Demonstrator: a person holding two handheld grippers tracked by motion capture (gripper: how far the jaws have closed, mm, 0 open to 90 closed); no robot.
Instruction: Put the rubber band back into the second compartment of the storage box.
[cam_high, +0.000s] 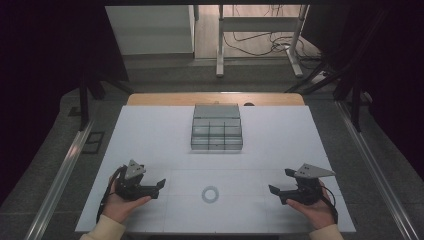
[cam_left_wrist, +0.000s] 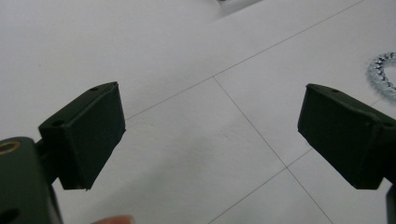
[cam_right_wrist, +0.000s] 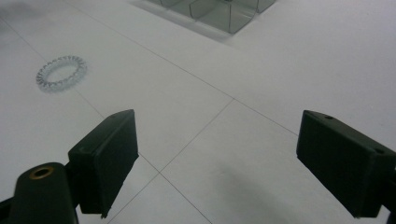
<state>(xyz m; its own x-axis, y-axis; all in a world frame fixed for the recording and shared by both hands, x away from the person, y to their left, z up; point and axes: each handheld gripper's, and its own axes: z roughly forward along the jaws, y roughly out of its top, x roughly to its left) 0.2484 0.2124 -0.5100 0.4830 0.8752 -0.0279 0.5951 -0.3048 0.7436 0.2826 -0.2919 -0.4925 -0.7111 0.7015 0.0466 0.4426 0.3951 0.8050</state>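
Note:
A clear coiled ring (cam_high: 210, 194) lies flat on the white table, near the front and midway between my two hands. It also appears as a ring (cam_right_wrist: 61, 72) at upper left in the right gripper view and as a ring (cam_left_wrist: 384, 72) at the right edge of the left gripper view. My left gripper (cam_high: 159, 187) rests low at the front left, jaws wide apart with bare table between them (cam_left_wrist: 212, 135). The right gripper (cam_high: 280, 187) sits at the front right, open (cam_right_wrist: 217, 158) and holding nothing. Both point inward toward the ring.
A clear compartmented organiser box (cam_high: 217, 127) stands at the table's middle back; its corner (cam_right_wrist: 219, 11) shows at the top of the right gripper view. The white table top (cam_high: 150, 145) has thin seam lines. A metal-legged stand (cam_high: 260, 37) and cables are on the floor beyond.

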